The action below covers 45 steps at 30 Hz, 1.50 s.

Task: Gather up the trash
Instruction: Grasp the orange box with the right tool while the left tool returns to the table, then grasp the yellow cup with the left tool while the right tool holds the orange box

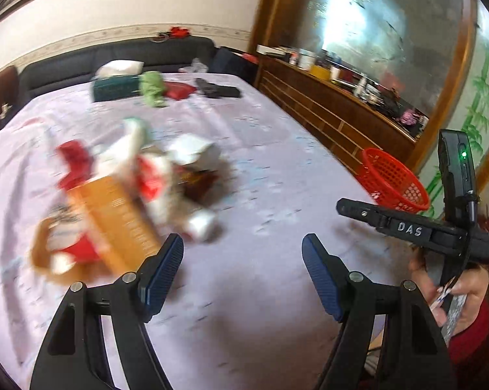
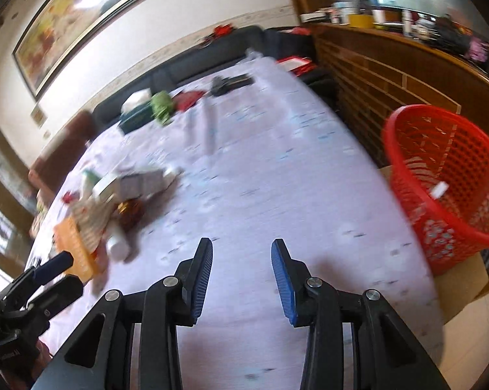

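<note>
A table draped in a pale lilac cloth (image 1: 260,149) is filling both views, and a heap of trash (image 1: 130,195) is sitting on it, well to the left of a red mesh basket (image 2: 445,175) that is standing at the table's right edge. The left gripper (image 1: 242,269) is hovering just short of the heap, its blue pads standing wide apart with nothing between them. The right gripper (image 2: 241,279) is hanging over bare cloth between heap and basket, its jaws partly apart and also empty.

The heap is blurred, but an orange carton (image 1: 117,221), crumpled white paper (image 1: 192,152) and a small white bottle (image 2: 117,243) are showing on the side nearest the basket. These are probably light and easily crushed (the paper soft, the carton stiffer). The carton's narrow edges and the bottle's round body look like the surest places to pinch; loose wrappers may slip.
</note>
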Tool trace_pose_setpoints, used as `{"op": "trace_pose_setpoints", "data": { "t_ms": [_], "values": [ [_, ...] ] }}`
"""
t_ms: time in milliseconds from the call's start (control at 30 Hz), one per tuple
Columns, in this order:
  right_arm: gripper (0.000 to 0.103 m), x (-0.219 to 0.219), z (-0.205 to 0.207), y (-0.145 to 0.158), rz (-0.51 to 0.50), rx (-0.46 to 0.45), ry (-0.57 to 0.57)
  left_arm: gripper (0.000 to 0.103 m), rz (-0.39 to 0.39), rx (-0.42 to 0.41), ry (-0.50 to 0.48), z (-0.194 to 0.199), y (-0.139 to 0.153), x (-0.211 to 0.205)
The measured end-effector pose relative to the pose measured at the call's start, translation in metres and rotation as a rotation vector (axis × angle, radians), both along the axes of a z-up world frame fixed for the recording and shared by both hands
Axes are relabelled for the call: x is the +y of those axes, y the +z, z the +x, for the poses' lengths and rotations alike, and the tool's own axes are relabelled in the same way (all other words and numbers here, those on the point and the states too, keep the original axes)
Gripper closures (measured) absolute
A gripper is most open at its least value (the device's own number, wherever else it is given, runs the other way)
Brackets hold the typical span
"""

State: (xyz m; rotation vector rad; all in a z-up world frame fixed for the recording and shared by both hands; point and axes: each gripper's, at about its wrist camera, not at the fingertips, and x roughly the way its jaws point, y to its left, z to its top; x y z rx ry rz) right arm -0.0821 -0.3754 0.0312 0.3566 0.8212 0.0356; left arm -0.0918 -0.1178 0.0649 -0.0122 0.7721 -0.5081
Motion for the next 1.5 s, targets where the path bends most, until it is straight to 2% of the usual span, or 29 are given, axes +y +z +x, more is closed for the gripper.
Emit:
{"op": "trace_pose_setpoints", "data": {
  "t_ms": [133, 400, 600, 833, 900, 1033, 1067, 1100, 1200, 1400, 1500],
  "values": [
    [0.062, 0.033, 0.004, 0.002, -0.010, 0.004, 0.084, 0.029, -0.006, -0.003, 0.078, -0.007, -0.001, 0.050],
    [0.057, 0.122, 0.020, 0.010, -0.009, -0.012, 0.362, 0.029, -0.056, 0.013, 0.301, 0.003, -0.003, 0.141],
    [0.048, 0.185, 0.046, -0.003, -0.018, 0.005, 0.522, 0.029, -0.066, 0.083, 0.376, 0.025, -0.017, 0.171],
    [0.047, 0.215, 0.074, -0.015, -0.037, 0.028, 0.556, 0.030, -0.030, 0.102, 0.388, 0.040, -0.026, 0.173],
    [0.044, 0.219, 0.081, -0.017, -0.046, 0.033, 0.555, 0.038, -0.025, 0.106, 0.375, 0.043, -0.027, 0.172],
    [0.046, 0.225, 0.088, -0.023, -0.050, 0.050, 0.546, 0.046, -0.002, 0.112, 0.353, 0.048, -0.029, 0.168],
    [0.052, 0.225, 0.087, -0.023, -0.049, 0.052, 0.549, 0.047, 0.008, 0.113, 0.347, 0.048, -0.029, 0.166],
    [0.067, 0.225, 0.084, -0.023, -0.046, 0.050, 0.549, 0.047, 0.018, 0.114, 0.337, 0.049, -0.030, 0.163],
    [0.078, 0.220, 0.076, -0.021, -0.038, 0.034, 0.538, 0.049, 0.042, 0.120, 0.326, 0.055, -0.033, 0.156],
    [0.079, 0.198, 0.053, -0.007, 0.014, -0.019, 0.507, 0.073, 0.084, 0.178, 0.329, 0.075, -0.048, 0.147],
    [0.078, 0.189, 0.042, 0.002, 0.033, -0.043, 0.501, 0.084, 0.105, 0.168, 0.345, 0.077, -0.050, 0.144]
  ]
}}
